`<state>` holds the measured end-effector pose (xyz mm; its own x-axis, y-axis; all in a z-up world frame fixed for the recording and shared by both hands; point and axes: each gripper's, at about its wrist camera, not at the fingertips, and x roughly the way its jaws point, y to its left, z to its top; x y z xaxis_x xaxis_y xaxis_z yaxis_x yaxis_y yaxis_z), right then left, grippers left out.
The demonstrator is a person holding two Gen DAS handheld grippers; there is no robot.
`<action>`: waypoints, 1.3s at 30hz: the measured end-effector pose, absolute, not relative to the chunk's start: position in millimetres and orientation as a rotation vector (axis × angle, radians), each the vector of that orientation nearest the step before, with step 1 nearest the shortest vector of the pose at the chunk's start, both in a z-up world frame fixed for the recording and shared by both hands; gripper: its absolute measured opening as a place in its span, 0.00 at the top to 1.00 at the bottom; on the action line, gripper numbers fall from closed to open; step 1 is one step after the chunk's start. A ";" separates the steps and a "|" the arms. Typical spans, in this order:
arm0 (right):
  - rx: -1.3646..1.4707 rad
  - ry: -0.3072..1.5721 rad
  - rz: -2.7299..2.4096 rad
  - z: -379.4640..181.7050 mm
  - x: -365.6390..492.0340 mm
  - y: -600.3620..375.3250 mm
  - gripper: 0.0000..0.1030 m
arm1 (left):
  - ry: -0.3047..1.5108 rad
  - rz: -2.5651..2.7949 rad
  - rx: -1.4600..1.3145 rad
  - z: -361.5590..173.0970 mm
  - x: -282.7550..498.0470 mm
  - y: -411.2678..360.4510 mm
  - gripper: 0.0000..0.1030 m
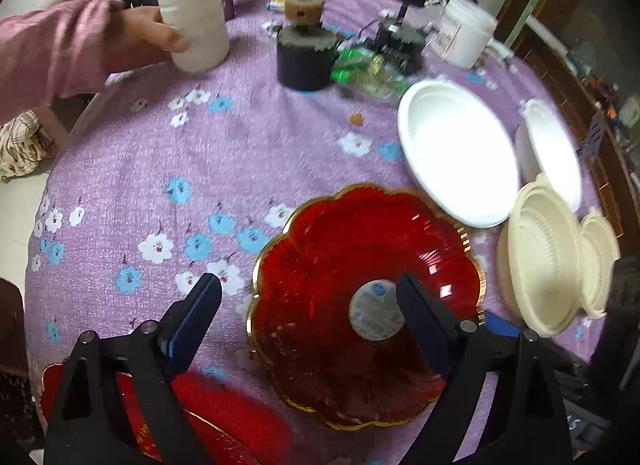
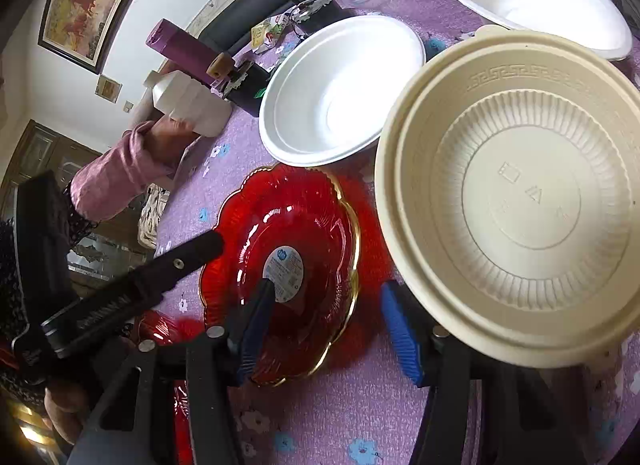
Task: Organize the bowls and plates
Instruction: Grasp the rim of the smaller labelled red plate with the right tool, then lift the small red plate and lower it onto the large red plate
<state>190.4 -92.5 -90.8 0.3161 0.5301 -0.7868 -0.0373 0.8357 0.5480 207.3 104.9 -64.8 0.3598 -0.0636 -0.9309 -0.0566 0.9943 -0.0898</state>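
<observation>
Red glass plate [image 1: 360, 297] sits on the bench [image 1: 160, 153] beside white bowls [image 1: 456, 153]. Left gripper [image 1: 308, 297] released, straddling its left rim; right gripper [image 2: 324, 313] released, straddling its right rim. Probably rigid, slick, breakable: pinch the scalloped gold rim firmly.

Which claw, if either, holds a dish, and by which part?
Neither. The left claw and the right claw both stand open around the red dish, gripping nothing.
</observation>
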 end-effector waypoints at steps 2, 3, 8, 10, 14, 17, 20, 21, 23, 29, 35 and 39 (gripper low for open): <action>0.466 1.211 0.382 -92.5 191.4 -91.1 0.62 | 1.241 -0.013 -0.142 -71.8 210.0 108.8 0.46; 0.457 1.217 0.382 -93.8 192.0 -89.3 0.65 | 1.263 -0.002 -0.158 -75.7 210.7 111.8 0.56; 0.420 1.223 0.370 -96.5 193.3 -84.6 0.81 | 1.262 0.043 -0.173 -78.2 206.9 123.5 0.82; 0.398 1.224 0.351 -97.9 192.7 -84.0 0.88 | 1.256 0.062 -0.175 -77.2 204.2 128.0 0.88; 0.372 1.223 0.344 -98.0 190.9 -85.1 0.91 | 1.251 0.066 -0.168 -73.8 198.5 129.9 0.91; 0.346 1.216 0.331 -95.6 187.9 -85.5 0.91 | 1.252 0.063 -0.155 -74.8 197.1 127.8 0.91; 0.336 1.208 0.329 -92.5 186.9 -85.3 0.92 | 1.258 0.056 -0.180 -76.6 196.5 128.0 0.92; 0.332 1.203 0.329 -91.1 185.6 -85.5 0.92 | 1.260 0.054 -0.185 -77.1 196.3 127.1 0.92; 0.323 1.196 0.325 -89.3 184.5 -83.9 0.92 | 1.261 0.047 -0.195 -76.8 193.5 127.0 0.92; 0.317 1.185 0.324 -86.2 177.9 -85.9 0.92 | 1.250 0.032 -0.224 -74.5 186.2 127.5 0.93; 0.319 1.156 0.331 -77.1 172.8 -88.8 0.92 | 1.206 0.028 -0.226 -59.6 174.8 124.8 0.93; 0.318 1.123 0.345 -64.0 166.2 -89.2 0.92 | 1.166 0.029 -0.228 -43.6 163.0 124.2 0.93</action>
